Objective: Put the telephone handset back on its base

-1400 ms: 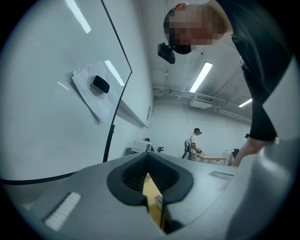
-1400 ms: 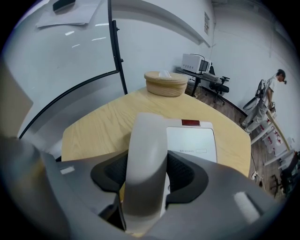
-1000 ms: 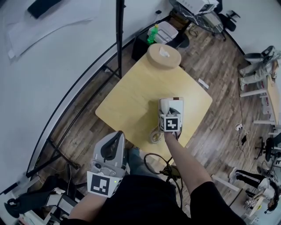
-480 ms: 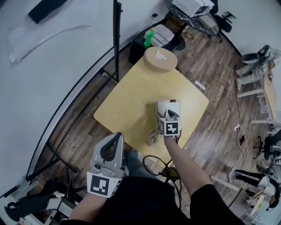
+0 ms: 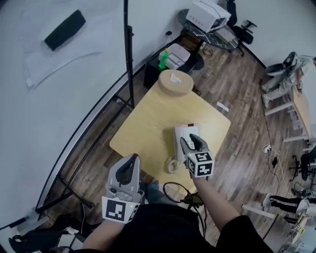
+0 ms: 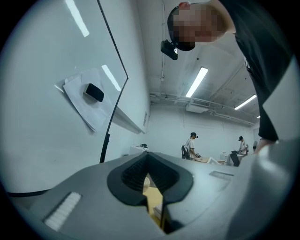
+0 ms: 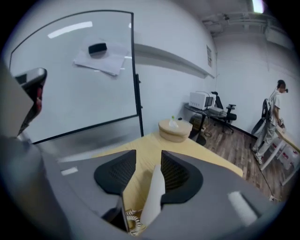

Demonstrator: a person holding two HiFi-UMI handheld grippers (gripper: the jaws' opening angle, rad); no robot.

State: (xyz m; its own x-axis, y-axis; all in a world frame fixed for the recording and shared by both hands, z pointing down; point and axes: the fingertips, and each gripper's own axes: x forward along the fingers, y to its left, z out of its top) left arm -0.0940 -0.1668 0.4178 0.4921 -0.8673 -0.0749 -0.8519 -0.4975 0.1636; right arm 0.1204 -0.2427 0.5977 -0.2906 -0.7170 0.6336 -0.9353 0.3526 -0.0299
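A dark wood-plank floor (image 5: 247, 94) runs under a pale wooden table (image 5: 143, 133) that stands close to a long white wall (image 5: 59, 113). A thin black pole (image 5: 128, 54) rises upright by that wall. A sheet of paper (image 5: 54, 59) is fixed to the wall, with a dark oblong (image 5: 64, 30) on it. A round wooden drum (image 5: 175, 82) sits at the table's far corner. Beyond it a white boxy appliance (image 5: 207, 14) rests on a round stand, beside a black office chair (image 5: 243, 28). Strip lights (image 6: 197, 82) glow on the ceiling.

Bright even light from ceiling strips (image 6: 196, 82) — fisheye edges, dark corners.
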